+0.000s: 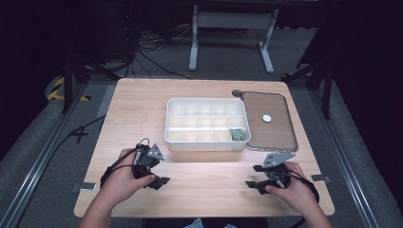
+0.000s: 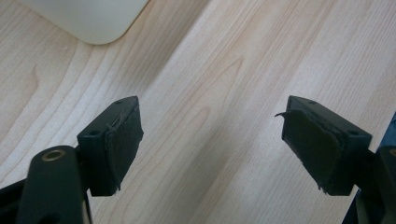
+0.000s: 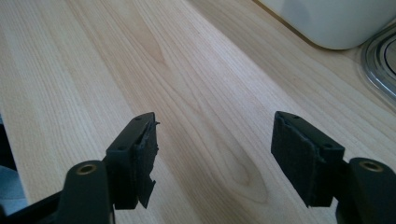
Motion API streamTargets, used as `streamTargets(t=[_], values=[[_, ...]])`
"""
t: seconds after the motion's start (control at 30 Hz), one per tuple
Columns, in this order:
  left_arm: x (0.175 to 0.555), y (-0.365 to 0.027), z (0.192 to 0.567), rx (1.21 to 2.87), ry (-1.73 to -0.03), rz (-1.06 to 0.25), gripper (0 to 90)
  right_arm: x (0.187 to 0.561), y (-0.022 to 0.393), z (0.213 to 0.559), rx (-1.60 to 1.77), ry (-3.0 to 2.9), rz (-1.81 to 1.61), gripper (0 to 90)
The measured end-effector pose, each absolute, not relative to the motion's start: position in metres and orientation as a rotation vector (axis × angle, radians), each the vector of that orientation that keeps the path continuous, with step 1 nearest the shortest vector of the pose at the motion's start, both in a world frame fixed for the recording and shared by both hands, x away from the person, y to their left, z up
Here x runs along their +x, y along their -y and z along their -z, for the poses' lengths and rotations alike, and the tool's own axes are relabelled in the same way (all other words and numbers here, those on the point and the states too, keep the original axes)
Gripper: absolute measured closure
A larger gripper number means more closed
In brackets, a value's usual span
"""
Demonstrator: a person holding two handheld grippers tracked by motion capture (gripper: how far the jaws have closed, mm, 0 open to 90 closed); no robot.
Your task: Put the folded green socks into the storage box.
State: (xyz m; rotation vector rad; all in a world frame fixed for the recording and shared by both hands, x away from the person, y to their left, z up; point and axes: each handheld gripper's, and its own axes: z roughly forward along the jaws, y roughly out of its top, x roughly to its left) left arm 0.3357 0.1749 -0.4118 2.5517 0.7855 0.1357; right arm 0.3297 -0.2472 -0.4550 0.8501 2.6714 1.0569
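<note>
A white compartment box point(image 1: 207, 143) stands in the middle of the wooden table point(image 1: 142, 109); a small grey-green object point(image 1: 237, 134) lies in its front right compartment. To its right lies a clear lid point(image 1: 280, 135) with a small white disc point(image 1: 267, 118) on it. My left gripper point(image 1: 160, 181) rests near the front left, held by a hand, open with nothing between its jaws point(image 2: 212, 154). My right gripper point(image 1: 254, 176) sits at the front right, also open and empty point(image 3: 214, 158). A corner of the box point(image 2: 88, 18) appears in the left gripper view, and again the box point(image 3: 336, 21) in the right gripper view.
A small dark round item point(image 1: 236, 92) sits at the lid's far left corner. The lid's rim point(image 3: 380, 60) shows at the right edge of the right gripper view. Bare wood stretches between the two grippers. Cables and a white stand point(image 1: 233, 21) lie on the floor beyond the table.
</note>
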Motion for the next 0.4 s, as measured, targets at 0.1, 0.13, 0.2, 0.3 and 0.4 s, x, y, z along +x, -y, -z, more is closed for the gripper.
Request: streamTargets(t=[0.1,0.13,0.2,0.3,0.4], values=[[0.338,-0.177,0.417,2.566,-0.807,-0.128,20.5,0.329,0.248,0.463,0.863,-2.631,-1.071,32.4],[0.338,-0.177,0.417,2.566,-0.807,-0.128,20.3,0.329,0.248,0.464,0.862,-2.621,-1.077,32.4],[0.338,-0.179,0.42,2.572,-0.824,-0.107,20.2,0.33,0.248,0.465,0.861,-2.609,-1.084,32.4],[0.338,-0.18,0.425,2.595,-0.834,-0.08,18.7,0.331,0.249,0.466,0.873,-2.572,-1.091,32.6],[0.339,-0.182,0.43,2.612,-0.847,-0.091,18.1,0.333,0.251,0.467,0.9,-2.541,-1.086,32.7]])
